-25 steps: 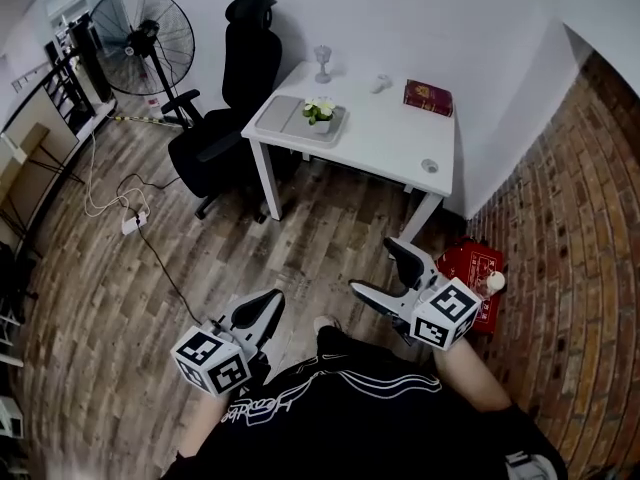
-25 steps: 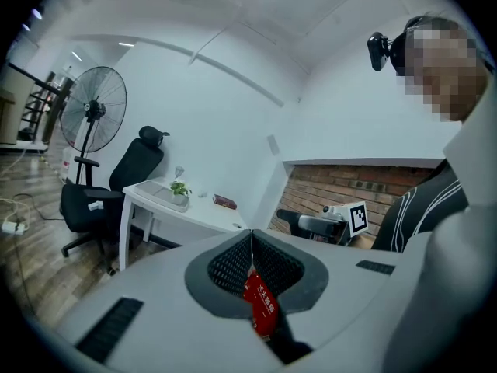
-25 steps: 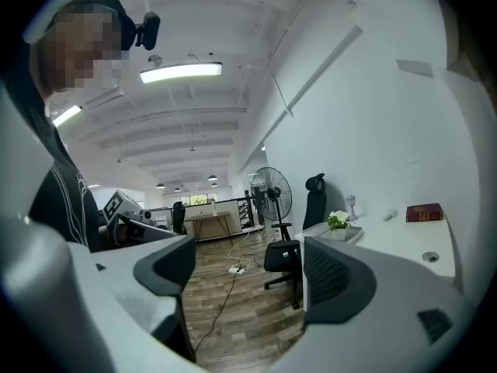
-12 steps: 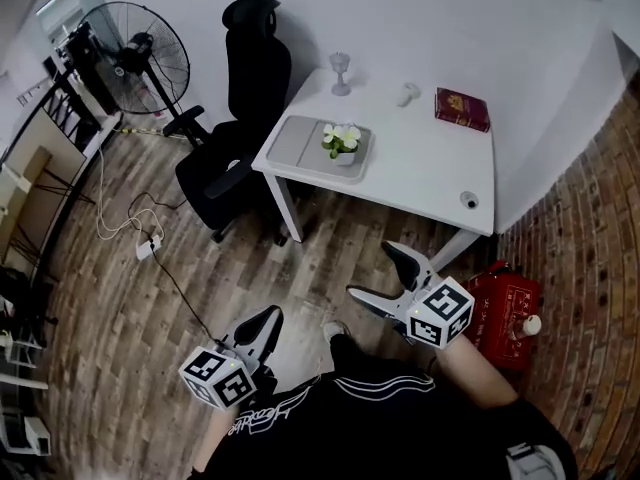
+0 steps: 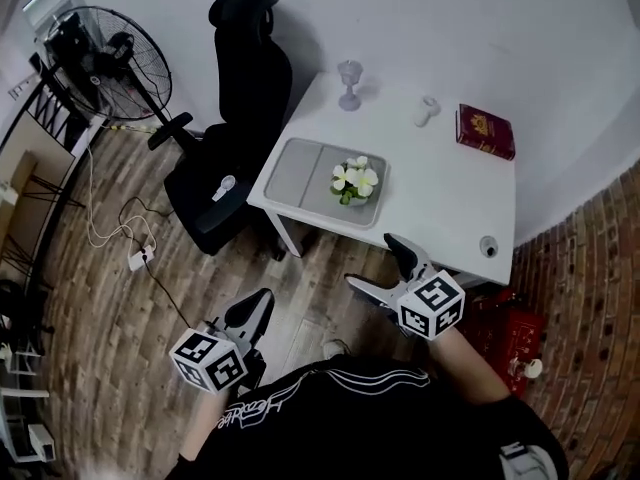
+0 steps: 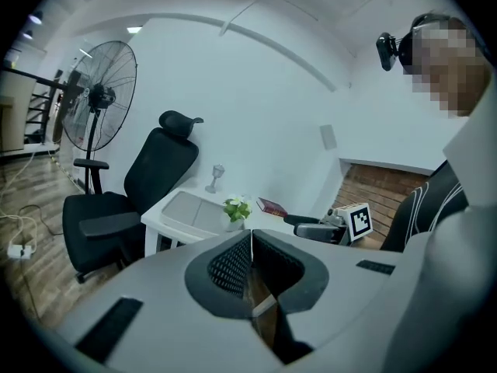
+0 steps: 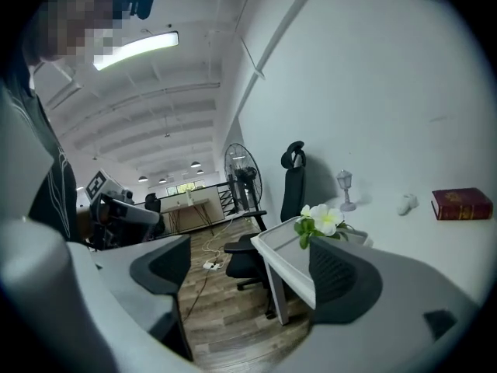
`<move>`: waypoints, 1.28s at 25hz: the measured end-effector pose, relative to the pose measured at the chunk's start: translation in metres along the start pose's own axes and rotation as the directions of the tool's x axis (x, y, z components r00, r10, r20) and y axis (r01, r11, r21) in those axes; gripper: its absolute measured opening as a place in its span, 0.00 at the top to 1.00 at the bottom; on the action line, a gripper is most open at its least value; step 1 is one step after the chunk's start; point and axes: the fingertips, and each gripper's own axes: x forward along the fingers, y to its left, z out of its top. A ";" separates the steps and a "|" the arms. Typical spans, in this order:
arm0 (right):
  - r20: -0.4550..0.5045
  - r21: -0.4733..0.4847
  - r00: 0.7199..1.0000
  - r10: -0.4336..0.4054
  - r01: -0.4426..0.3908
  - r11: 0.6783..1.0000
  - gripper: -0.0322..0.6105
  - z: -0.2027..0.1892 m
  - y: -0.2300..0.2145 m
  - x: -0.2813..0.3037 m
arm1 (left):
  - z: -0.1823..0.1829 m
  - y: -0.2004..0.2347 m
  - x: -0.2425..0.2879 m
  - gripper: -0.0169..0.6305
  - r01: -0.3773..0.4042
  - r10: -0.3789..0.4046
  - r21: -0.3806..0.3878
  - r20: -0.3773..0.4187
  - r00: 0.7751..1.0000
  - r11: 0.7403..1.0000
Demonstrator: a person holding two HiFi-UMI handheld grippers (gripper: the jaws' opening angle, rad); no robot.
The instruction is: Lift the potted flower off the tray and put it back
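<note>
Since the earlier frames the desk [image 5: 440, 193] has come much nearer in the head view, and both grippers have been carried toward it. The right gripper [image 5: 370, 262] now hangs just before the desk's near edge. Its jaws have just been opening and stand wide apart, with nothing between them. The left gripper [image 5: 258, 306] is further back, over the wooden floor [image 5: 110, 308], its jaws clenched together on nothing. The potted flower [image 5: 355, 180] stands upright at the right end of the grey tray [image 5: 298, 173], untouched, so I judge this is only the approach.

What worries me: the white blossoms and leaves spread over the pot and hide it from above, so the jaws could close on the stems, and the plant may then tip or tear. If I come in too quickly, a jaw could also knock the pot over or push the tray along the smooth desk, because the other gripper is not near to steady it.

The desk is white and stands against a white wall, with a goblet [image 5: 349, 72] and a red book [image 5: 486, 131] at the back. A black chair [image 5: 235, 108] stands at its left, with a fan [image 5: 100, 48] beyond it, and a brick wall [image 5: 590, 258] is at the right.
</note>
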 end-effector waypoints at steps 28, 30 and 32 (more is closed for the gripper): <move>-0.213 0.049 0.805 -0.554 0.575 0.817 0.22 -0.056 -0.146 0.137 | 0.127 0.145 0.146 0.92 0.382 -0.362 0.072 -0.199 0.911 0.922; -0.214 0.052 0.793 -0.571 0.592 0.804 0.22 -0.057 -0.152 0.142 | 0.131 0.155 0.150 0.92 0.394 -0.372 0.075 -0.208 0.905 0.916; -0.207 0.064 0.786 -0.583 0.605 0.793 0.24 -0.057 -0.156 0.145 | 0.134 0.162 0.154 0.92 0.403 -0.378 0.078 -0.220 0.899 0.912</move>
